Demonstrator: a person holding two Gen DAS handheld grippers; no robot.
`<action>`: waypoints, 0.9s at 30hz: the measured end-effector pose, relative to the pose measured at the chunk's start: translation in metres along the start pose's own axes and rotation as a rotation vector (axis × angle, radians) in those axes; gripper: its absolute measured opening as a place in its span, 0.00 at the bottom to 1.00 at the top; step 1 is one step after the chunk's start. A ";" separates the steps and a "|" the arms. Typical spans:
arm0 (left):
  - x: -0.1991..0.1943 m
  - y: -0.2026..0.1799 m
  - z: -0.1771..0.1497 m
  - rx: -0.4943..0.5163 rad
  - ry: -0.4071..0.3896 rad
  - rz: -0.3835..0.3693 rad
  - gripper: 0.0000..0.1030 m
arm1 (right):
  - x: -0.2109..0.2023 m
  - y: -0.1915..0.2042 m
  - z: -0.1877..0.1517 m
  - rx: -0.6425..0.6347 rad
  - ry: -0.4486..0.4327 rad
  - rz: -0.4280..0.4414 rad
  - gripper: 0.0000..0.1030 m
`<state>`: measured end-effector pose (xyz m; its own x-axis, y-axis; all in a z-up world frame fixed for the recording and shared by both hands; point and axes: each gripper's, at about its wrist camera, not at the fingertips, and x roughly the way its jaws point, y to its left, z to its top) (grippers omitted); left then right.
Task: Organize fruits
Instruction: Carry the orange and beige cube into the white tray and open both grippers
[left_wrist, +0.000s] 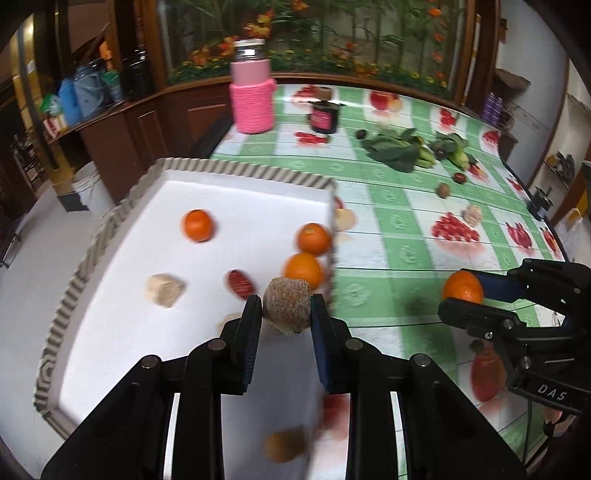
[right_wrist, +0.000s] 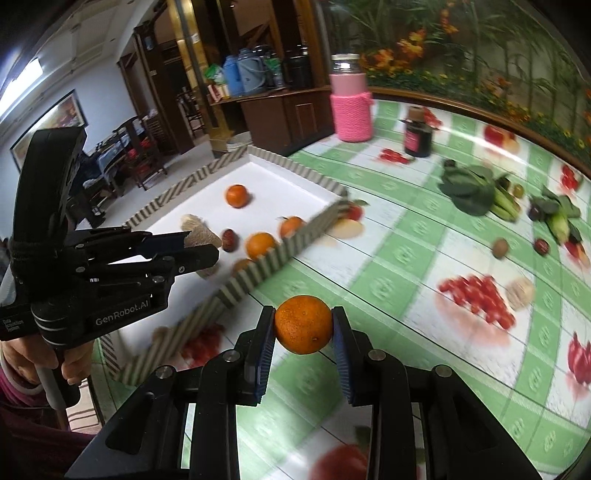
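My left gripper (left_wrist: 286, 306) is shut on a rough brown fruit (left_wrist: 287, 305) and holds it over the near right part of the white tray (left_wrist: 110, 325). It also shows in the right wrist view (right_wrist: 201, 242). The tray holds three oranges (left_wrist: 198, 225), a dark red fruit (left_wrist: 240, 283) and a pale lumpy fruit (left_wrist: 164, 290). My right gripper (right_wrist: 303, 325) is shut on an orange (right_wrist: 303, 324) above the tablecloth, right of the tray. It shows in the left wrist view (left_wrist: 461, 291) too.
A pink-sleeved jar (left_wrist: 252, 88) and a dark jar (left_wrist: 325, 116) stand at the far side of the green checked tablecloth (left_wrist: 388, 221). Leafy greens (left_wrist: 395, 147), a brown fruit (right_wrist: 500, 247), a dark red fruit (right_wrist: 542, 246) and a pale lump (right_wrist: 520, 291) lie to the right.
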<state>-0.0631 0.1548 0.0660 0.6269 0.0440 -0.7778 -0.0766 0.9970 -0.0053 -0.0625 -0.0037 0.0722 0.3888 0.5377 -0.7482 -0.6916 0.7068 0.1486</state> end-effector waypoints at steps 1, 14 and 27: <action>-0.001 0.005 -0.001 -0.007 -0.001 0.007 0.23 | 0.003 0.005 0.003 -0.011 0.002 0.002 0.30; 0.002 0.068 -0.020 -0.108 0.034 0.054 0.23 | 0.053 0.050 0.046 -0.110 0.036 0.045 0.30; 0.021 0.073 -0.020 -0.115 0.084 0.045 0.23 | 0.106 0.054 0.083 -0.135 0.098 0.036 0.30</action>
<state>-0.0710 0.2267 0.0364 0.5545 0.0781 -0.8285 -0.1941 0.9803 -0.0375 -0.0078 0.1300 0.0546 0.3056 0.5095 -0.8044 -0.7820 0.6162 0.0932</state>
